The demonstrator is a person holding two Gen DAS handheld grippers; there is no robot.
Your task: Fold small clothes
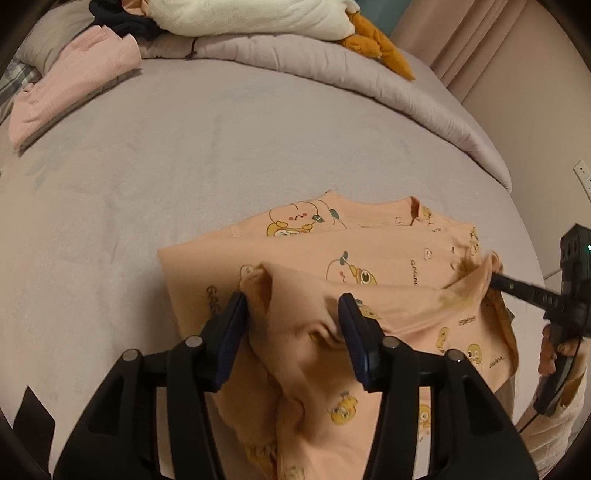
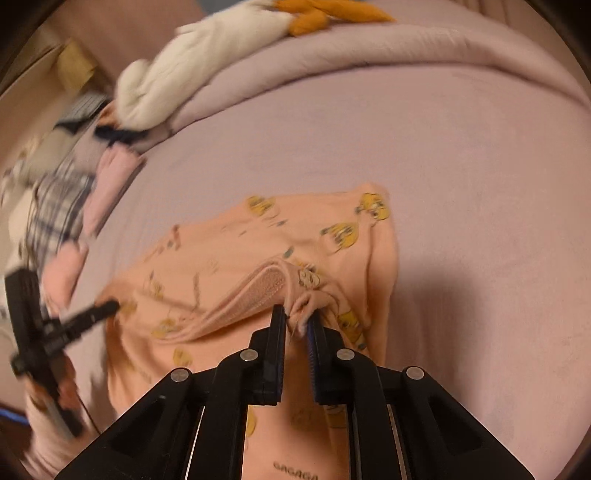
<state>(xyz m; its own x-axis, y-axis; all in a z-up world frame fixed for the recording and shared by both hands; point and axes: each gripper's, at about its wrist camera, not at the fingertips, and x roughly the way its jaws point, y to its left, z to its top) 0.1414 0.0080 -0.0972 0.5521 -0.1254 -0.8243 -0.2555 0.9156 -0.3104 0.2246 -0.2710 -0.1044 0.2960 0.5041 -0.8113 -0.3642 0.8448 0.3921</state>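
Right gripper (image 2: 297,319) pinches the shirt (image 1: 388,258) hem tight; left gripper (image 1: 291,310) fingers gape at nine o'clock, so that corner could slip.

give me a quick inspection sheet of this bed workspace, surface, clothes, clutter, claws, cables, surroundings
surface: mauve bed sheet, smooth, with a rolled duvet along the far edge
job's things: peach cartoon-print garment, partly folded and lifted at its near edge; folded pink clothes on the far left
clutter: white and orange plush toy and a dark garment on the duvet; plaid fabric beside the pink clothes
claws: left claw open, with peach cloth bunched between its fingers; right claw pinching a gathered edge of the peach garment
cables: thin dark cable below the right claw
surroundings: beige curtain; wall socket
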